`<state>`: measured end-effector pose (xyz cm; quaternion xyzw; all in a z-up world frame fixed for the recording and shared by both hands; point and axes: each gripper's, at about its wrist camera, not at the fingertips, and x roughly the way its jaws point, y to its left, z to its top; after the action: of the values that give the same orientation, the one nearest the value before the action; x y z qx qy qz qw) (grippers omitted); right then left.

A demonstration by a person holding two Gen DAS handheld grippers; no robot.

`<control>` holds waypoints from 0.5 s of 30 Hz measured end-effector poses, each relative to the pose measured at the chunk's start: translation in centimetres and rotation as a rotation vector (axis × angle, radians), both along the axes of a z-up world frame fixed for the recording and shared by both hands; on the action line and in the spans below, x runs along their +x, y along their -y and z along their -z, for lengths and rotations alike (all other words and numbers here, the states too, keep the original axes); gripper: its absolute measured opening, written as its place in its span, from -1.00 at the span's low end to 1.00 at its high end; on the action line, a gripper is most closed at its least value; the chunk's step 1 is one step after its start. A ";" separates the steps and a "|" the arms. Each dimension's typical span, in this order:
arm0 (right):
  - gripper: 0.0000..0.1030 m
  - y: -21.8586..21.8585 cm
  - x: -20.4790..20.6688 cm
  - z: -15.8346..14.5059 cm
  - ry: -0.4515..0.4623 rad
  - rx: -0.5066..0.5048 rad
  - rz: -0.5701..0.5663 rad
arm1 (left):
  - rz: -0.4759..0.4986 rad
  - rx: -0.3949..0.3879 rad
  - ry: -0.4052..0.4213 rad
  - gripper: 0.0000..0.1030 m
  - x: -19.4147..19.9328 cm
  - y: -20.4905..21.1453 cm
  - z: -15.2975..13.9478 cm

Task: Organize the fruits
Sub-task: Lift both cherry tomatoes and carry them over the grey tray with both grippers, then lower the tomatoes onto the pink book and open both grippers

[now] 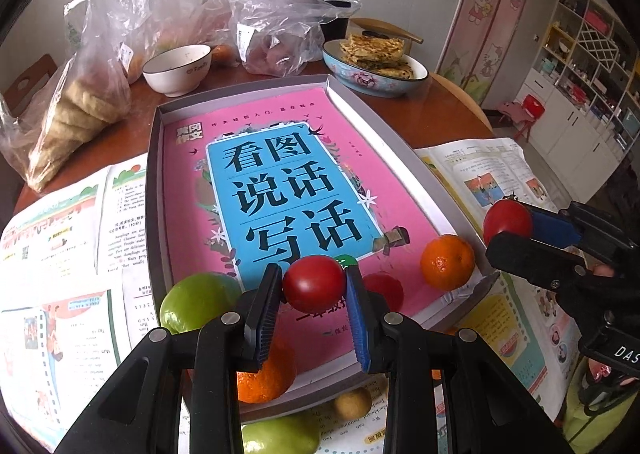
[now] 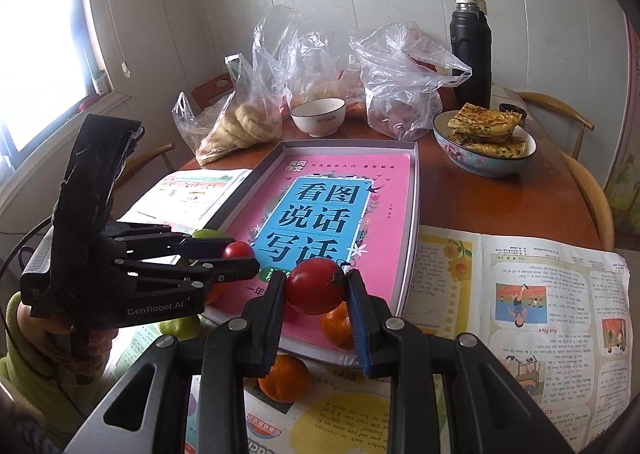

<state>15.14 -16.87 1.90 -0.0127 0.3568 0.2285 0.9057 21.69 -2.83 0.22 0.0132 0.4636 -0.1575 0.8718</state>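
1. Both of our grippers carry a tomato above the near end of the tray (image 1: 158, 158); the left gripper (image 1: 314, 290) has its jaws closed to a narrow gap around a red tomato (image 1: 314, 283) at the lower centre of its own view, and the right gripper (image 2: 316, 288) likewise pinches a stemmed tomato (image 2: 314, 286) at the lower centre of its view.
2. We judge slipping the main risk; each tomato is round and glossy and is held near the fingertips only, so a jolt or an early release could drop it onto the pink book (image 1: 280, 190) lining the tray, from where it may roll.
3. Squeezing harder could bruise or split the soft skin.
4. The grippers sit close together; in the left view the right one enters from the right edge, and in the right view the left one enters from the lower left; we could knock them together when lowering.
5. Fruit already crowds the near end: a green apple (image 1: 196, 304), an orange (image 1: 447, 262), and another red fruit (image 1: 386, 290) partly hidden behind the finger; a landing tomato might nudge these.
6. Another orange (image 2: 285, 378) lies outside the tray on the newspaper at bottom centre.
7. Both grippers point forward along the tray, roughly level.
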 end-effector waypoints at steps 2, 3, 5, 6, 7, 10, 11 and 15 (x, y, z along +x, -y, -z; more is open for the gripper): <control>-0.41 -0.1 0.4 0.1 -0.004 -0.003 0.004 | -0.004 0.002 -0.007 -0.37 0.2 0.0 0.2; -0.41 -0.2 0.6 0.1 -0.006 -0.004 0.005 | -0.006 0.000 -0.010 -0.37 0.3 0.0 0.3; -0.41 -0.2 1.0 0.3 -0.009 -0.004 0.007 | -0.009 -0.004 -0.014 -0.37 0.5 0.0 0.4; -0.41 -0.3 1.3 0.4 -0.013 -0.005 0.012 | -0.011 -0.003 -0.017 -0.37 0.6 -0.1 0.5; -0.41 -0.3 1.5 0.5 -0.017 -0.006 0.015 | -0.011 -0.003 -0.020 -0.37 0.6 0.0 0.6; -0.41 -0.3 2.3 0.8 -0.027 -0.009 0.024 | -0.007 0.004 -0.028 -0.37 0.7 0.1 0.9; -0.41 -0.3 2.5 0.9 -0.031 -0.008 0.027 | -0.005 0.008 -0.029 -0.37 0.7 0.2 0.9; -0.41 -0.3 3.1 1.3 -0.046 0.003 0.028 | -0.001 0.010 -0.039 -0.37 0.9 0.3 1.3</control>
<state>18.22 -16.55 0.57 -0.0012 0.3774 0.2163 0.9004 22.62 -3.10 -1.05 0.0142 0.4811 -0.1548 0.8628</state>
